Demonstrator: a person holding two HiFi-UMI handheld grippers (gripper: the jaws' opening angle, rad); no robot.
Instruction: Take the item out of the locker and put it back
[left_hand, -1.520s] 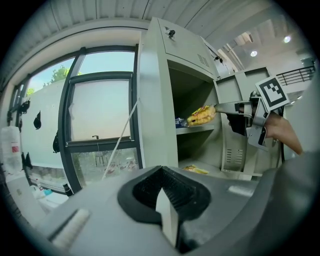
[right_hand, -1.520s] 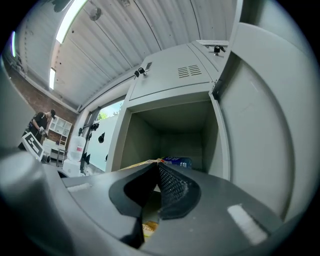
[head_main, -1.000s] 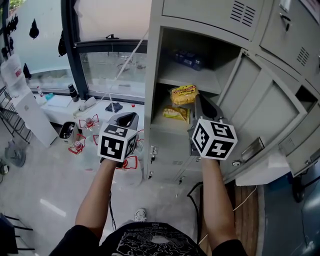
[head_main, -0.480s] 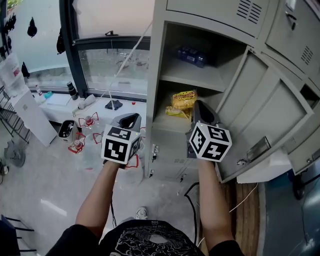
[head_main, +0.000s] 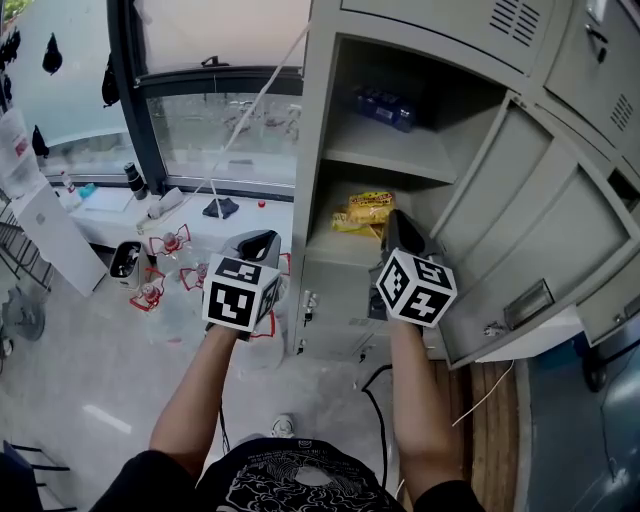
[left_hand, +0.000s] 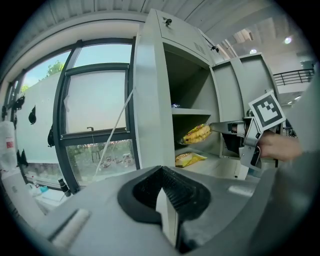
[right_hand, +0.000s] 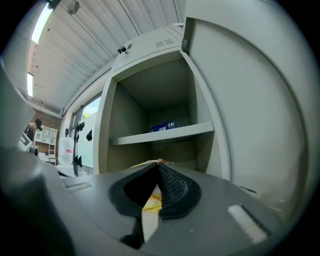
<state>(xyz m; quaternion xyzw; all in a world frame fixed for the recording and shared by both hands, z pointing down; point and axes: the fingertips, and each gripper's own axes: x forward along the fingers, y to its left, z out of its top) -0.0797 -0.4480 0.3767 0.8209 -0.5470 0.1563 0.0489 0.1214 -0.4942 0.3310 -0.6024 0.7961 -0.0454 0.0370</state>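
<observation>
The grey locker (head_main: 313, 150) stands open, its door (head_main: 540, 225) swung to the right. In the lower compartment my right gripper (head_main: 392, 216) is shut on a yellow snack packet (head_main: 371, 206), holding it by one end just above the shelf. The left gripper view shows that packet (left_hand: 197, 134) hanging from the right gripper's tips. A second yellow packet (head_main: 344, 223) lies flat on the shelf below. A blue packet (head_main: 385, 105) sits on the upper shelf. My left gripper (head_main: 262, 240) is shut and empty, outside the locker to its left.
A large window (head_main: 215, 130) with a dark frame is left of the locker. Small red-and-white items (head_main: 165, 243) and a white cabinet (head_main: 50, 235) stand on the floor at the left. A black cable (head_main: 375, 400) runs along the locker's foot.
My right gripper has sunk with the yellow packet, down toward the lower shelf and the second packet. The left gripper has dropped a little.
</observation>
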